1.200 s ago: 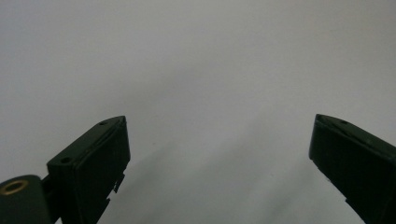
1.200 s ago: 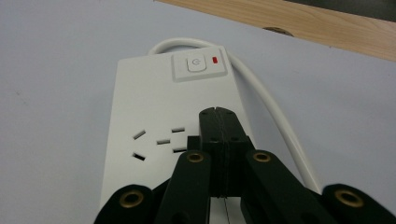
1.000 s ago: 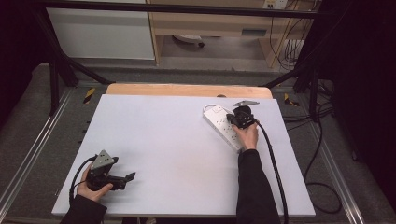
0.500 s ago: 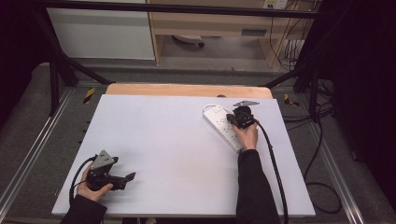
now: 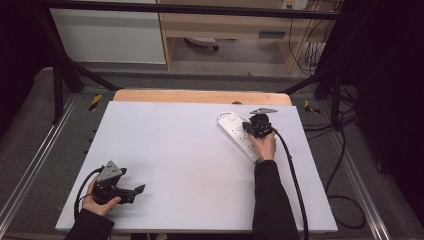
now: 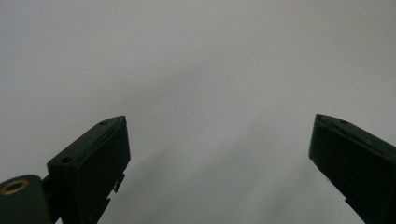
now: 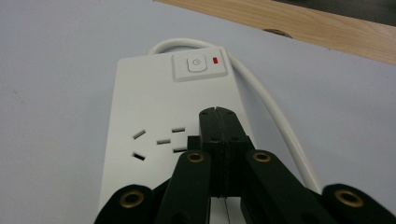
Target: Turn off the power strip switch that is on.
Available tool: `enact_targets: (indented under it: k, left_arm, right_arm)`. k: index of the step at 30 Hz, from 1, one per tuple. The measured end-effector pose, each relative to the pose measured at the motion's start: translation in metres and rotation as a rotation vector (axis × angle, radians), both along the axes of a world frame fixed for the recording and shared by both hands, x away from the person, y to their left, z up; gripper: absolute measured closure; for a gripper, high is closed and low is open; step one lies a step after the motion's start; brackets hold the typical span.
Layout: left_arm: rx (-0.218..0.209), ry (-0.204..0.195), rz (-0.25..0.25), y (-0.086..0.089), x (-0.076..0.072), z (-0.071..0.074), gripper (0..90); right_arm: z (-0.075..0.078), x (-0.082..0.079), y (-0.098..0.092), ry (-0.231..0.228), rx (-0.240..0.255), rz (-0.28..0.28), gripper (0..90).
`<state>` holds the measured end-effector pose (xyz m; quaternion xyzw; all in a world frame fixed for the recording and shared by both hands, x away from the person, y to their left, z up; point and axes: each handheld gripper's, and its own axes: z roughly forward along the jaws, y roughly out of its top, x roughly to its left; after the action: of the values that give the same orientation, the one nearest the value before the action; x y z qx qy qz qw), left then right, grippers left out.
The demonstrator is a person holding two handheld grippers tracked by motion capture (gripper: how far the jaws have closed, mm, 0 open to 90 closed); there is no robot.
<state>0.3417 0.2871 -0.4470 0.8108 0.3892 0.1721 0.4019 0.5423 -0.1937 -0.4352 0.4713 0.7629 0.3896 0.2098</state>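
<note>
At the lower left of the high view the left hand (image 5: 100, 200) holds the left gripper (image 5: 137, 190) with jaws wide apart, while the right gripper (image 5: 248, 129), right of center, has jaws pressed together.

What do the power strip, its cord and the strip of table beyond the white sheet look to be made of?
The power strip looks like white moulded plastic with a smooth, slightly satin face; its sockets and switch panel have crisp edges. Its cord appears sheathed in smooth white plastic or rubber, bending in an even curve. The table edge looks like pale wood or wood-look laminate with visible grain; which of the two is unclear.
</note>
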Motion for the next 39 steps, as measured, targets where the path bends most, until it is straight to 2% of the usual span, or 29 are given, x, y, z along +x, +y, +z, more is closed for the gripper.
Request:
enact_targets:
  k: [9,18,23,28,34,39]
  left_arm:
    - [0.0,0.001,0.002,0.0,0.0,0.0,5.2]
    - [-0.003,-0.001,0.002,0.0,0.0,0.0,5.2]
    - [-0.001,0.0,0.003,0.0,0.0,0.0,5.2]
    - [0.001,-0.001,0.004,0.0,0.0,0.0,5.2]
    - [0.004,0.0,0.008,0.0,0.0,0.0,5.2]
    - [0.008,0.001,0.006,-0.001,0.0,0.0,5.2]
  right_arm:
    - [-0.001,-0.001,-0.001,0.009,0.001,-0.002,90.0]
    - [0.001,-0.002,0.0,0.011,-0.025,-0.002,90.0]
    - [0.009,-0.007,0.0,0.005,-0.004,0.022,90.0]
    - [0.02,-0.016,0.003,-0.006,-0.013,0.034,90.0]
    - [0.034,-0.029,0.005,0.009,-0.017,0.051,78.5]
    - [0.045,-0.042,0.007,0.015,-0.009,0.073,61.9]
